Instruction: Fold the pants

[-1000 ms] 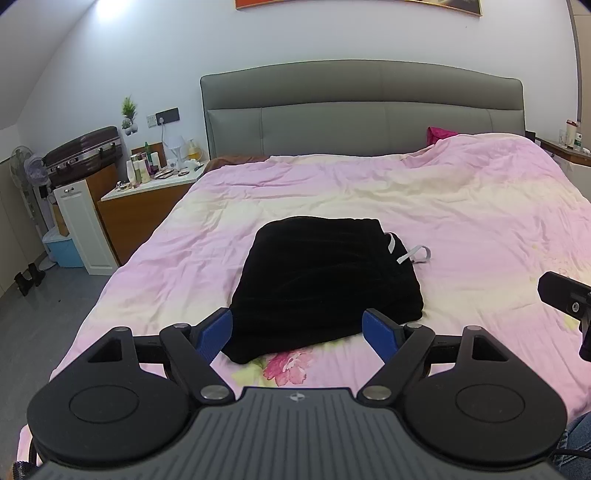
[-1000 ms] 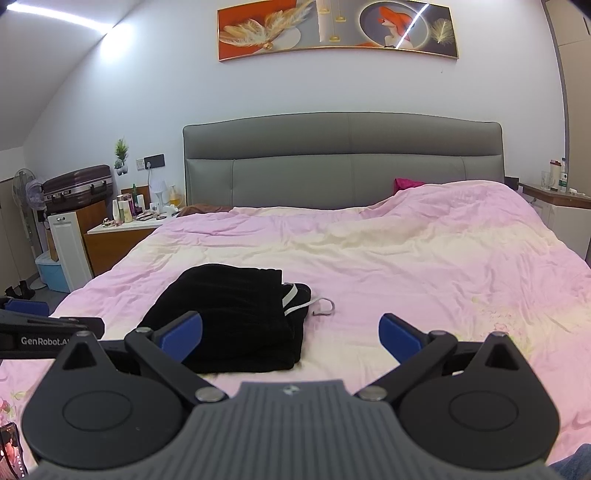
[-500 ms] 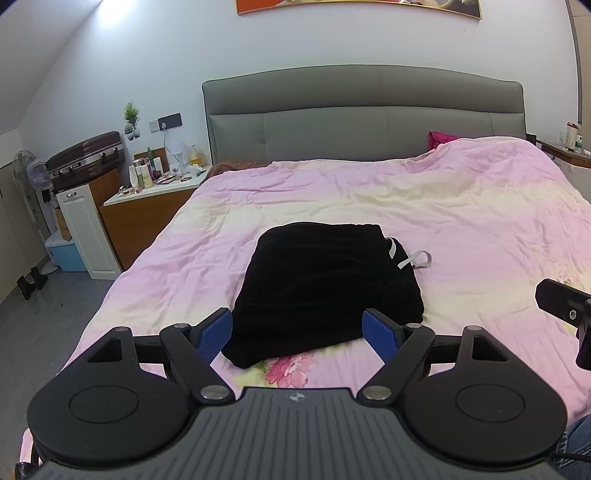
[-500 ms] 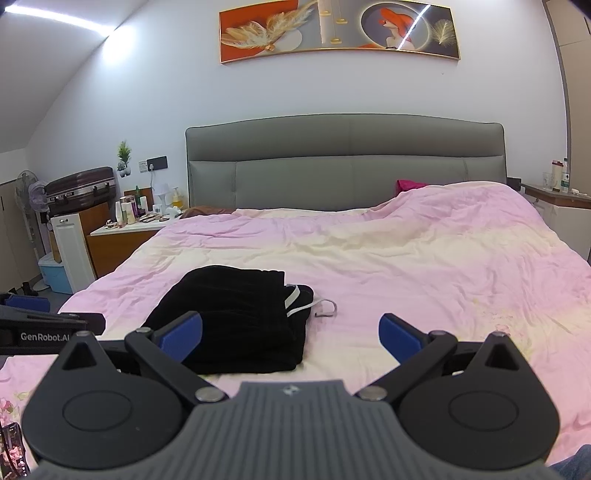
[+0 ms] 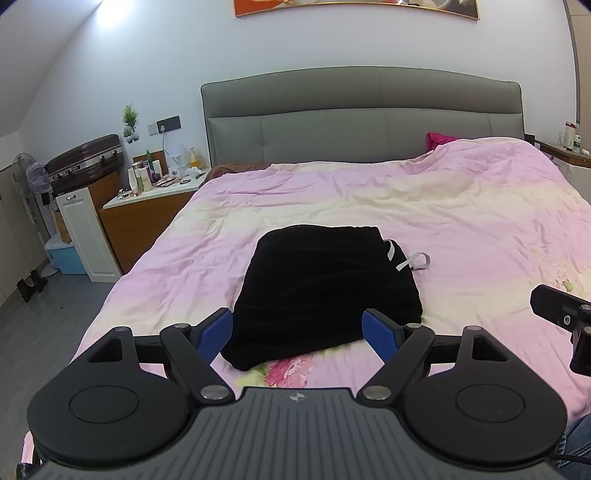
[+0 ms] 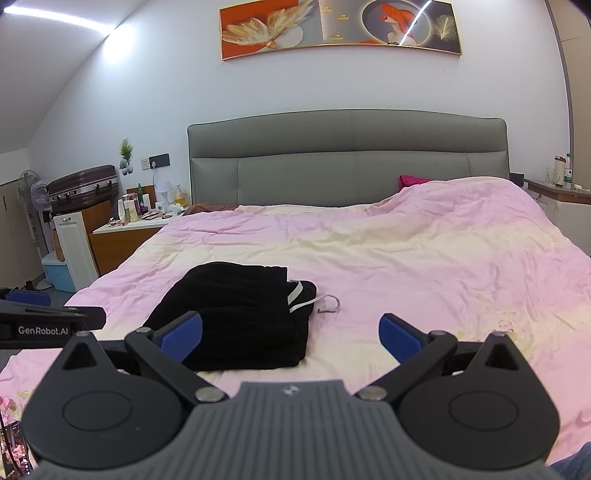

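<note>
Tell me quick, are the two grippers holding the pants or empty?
Left hand-held gripper: open, empty, short of the black pants.
Right hand-held gripper: open, empty, holding nothing.

Room's bright and evenly lit from a ceiling strip light (image 6: 55, 16), glare on the wall painting (image 6: 340, 29), soft shadows, everything sharp, edges bend fisheye-style.

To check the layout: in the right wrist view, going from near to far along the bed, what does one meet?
Right gripper, open → folded black pants on the pink duvet → grey headboard → wall painting.
</note>
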The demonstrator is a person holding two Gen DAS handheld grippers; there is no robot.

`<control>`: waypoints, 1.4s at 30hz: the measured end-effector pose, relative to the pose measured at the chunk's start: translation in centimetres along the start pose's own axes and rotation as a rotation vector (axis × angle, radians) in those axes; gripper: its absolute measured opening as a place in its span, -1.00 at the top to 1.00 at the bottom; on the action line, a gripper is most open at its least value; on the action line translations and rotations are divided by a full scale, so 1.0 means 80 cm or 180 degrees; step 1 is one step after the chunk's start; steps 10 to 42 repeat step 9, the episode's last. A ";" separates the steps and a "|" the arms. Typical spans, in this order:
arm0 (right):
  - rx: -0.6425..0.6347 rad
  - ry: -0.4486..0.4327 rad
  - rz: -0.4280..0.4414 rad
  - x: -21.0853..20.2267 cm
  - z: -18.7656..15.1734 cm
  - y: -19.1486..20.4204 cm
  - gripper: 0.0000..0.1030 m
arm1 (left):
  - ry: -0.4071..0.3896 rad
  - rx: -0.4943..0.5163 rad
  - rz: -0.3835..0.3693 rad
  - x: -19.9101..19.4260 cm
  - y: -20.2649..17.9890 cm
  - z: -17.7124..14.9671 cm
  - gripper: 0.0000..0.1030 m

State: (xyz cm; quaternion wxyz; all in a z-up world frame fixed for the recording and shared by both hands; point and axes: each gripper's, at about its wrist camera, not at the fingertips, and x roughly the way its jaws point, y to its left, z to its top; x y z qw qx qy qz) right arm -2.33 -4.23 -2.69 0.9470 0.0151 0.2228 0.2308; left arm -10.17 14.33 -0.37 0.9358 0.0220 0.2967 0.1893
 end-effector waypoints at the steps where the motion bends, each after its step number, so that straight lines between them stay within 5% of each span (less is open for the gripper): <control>1: 0.0004 0.0000 0.0000 0.000 0.000 0.000 -0.90 | -0.0002 0.0000 -0.0006 -0.001 0.000 -0.001 -0.82; 42: 0.0051 0.0038 0.0006 0.004 -0.003 -0.002 -0.90 | -0.0006 -0.0001 -0.0021 -0.002 -0.002 -0.001 -0.82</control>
